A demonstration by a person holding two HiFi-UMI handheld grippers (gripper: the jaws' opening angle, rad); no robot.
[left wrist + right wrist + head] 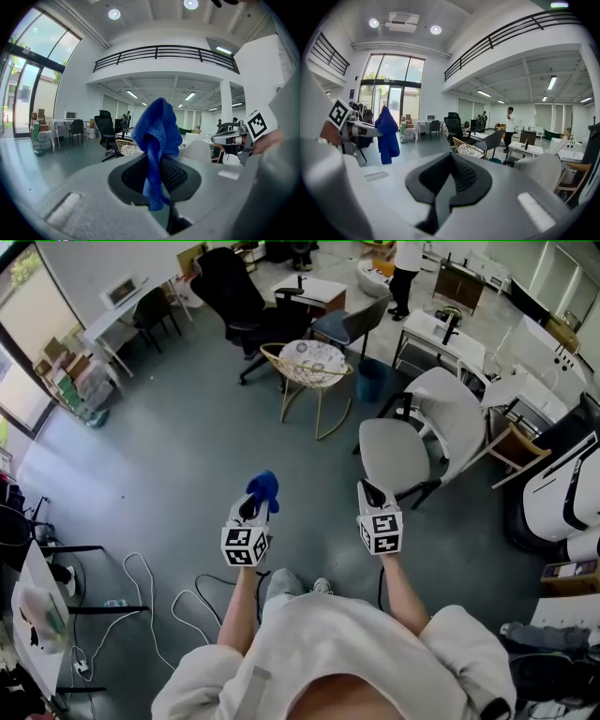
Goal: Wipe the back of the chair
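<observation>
A light grey chair stands ahead and to the right, seat (394, 454) towards me and back (457, 412) behind it. In the right gripper view its back (543, 171) shows at the lower right. My left gripper (255, 503) is held out over the floor, shut on a blue cloth (263, 486) that sticks up from its jaws. In its own view the cloth (157, 136) hangs bunched between the jaws. My right gripper (367, 491) is level with it, just short of the chair seat. Its jaws (450, 176) are shut on nothing.
A wicker rocker (314, 367) with a cushion, a blue bin (371, 379), a dark chair (352, 324) and a black office chair (234, 296) stand farther off. Cables (159, 596) loop on the floor at the left. A wooden chair (516, 442) and desks stand right. A person (405, 268) stands far back.
</observation>
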